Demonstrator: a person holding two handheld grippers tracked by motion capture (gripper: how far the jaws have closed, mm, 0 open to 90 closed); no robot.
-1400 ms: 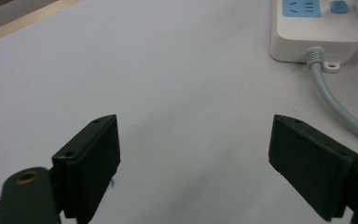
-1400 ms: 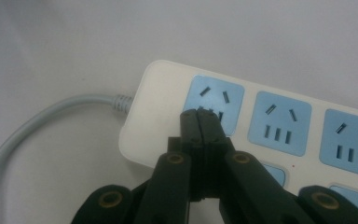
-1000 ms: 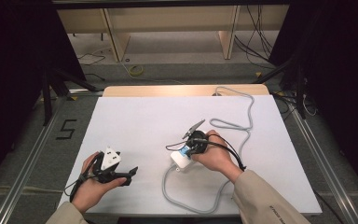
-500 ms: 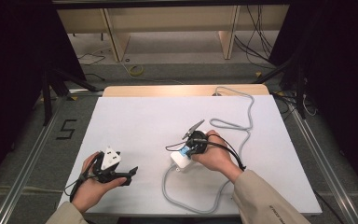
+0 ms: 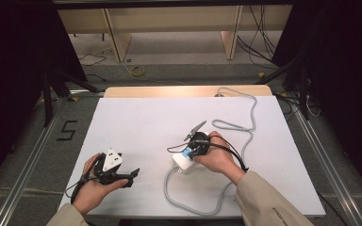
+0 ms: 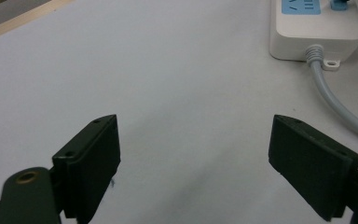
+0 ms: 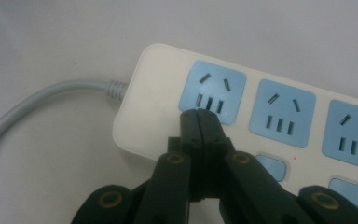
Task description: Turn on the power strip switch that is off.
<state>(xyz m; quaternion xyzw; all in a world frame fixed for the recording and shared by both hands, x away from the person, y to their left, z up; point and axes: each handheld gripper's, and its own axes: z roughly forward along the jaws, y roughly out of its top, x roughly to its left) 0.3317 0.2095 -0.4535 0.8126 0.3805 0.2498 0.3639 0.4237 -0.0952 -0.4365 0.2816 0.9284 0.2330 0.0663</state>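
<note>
A white power strip [image 7: 168, 79] with light-blue sockets [image 7: 213, 91] lies on the white table top [image 5: 141, 127]. My right gripper [image 7: 199, 115] is shut with nothing between its jaws. Its tips sit at the lower edge of the end socket, nearest the cable. In the high view the right hand holds this gripper [image 5: 191, 151] over the strip [image 5: 183, 163], just right of the table's middle. My left gripper [image 5: 131, 178] rests at the front left, open and empty. Between its wide-apart jaws [image 6: 193, 154] is bare table, with the strip [image 6: 317, 32] farther off.
The strip's grey cable [image 5: 207, 209] loops toward the front edge, then runs up the right side [image 5: 252, 125] to the table's far edge. A wooden strip [image 5: 169, 91] borders the far side. Dark frames and floor cables surround the table.
</note>
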